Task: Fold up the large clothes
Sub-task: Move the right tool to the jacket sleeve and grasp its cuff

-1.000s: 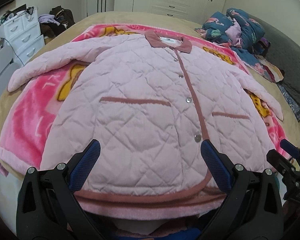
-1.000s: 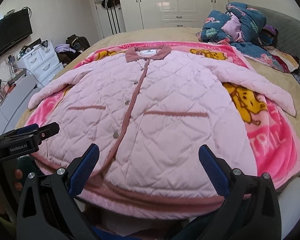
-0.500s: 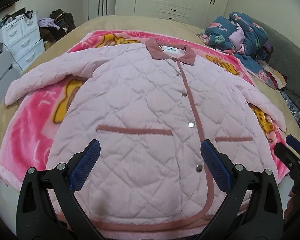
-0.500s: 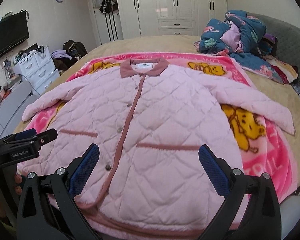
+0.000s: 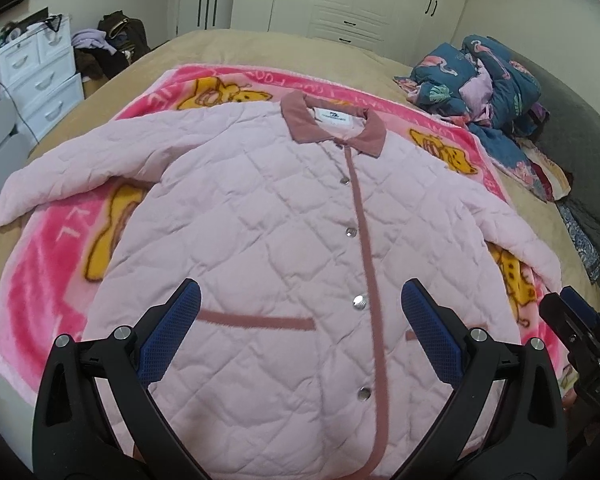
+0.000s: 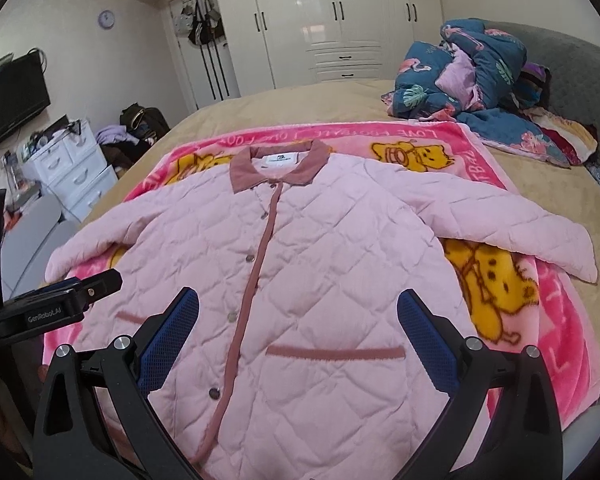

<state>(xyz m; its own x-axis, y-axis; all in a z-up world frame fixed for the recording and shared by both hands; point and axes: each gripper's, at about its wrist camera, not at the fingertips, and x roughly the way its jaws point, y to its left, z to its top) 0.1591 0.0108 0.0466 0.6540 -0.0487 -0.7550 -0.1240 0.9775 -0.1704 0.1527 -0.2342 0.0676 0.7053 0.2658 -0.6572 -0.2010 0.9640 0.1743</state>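
The pink quilted jacket is lying flat and buttoned, front up, on a pink cartoon blanket that is covering the tan bed, its sleeves spreading out to both sides and its collar pointing toward the wardrobe. The left claw and right claw are hovering over the jacket's lower half, each with its jaws standing wide apart and holding nothing. A heap of blue bedding is sitting at the bed's far right, well apart from the jacket.
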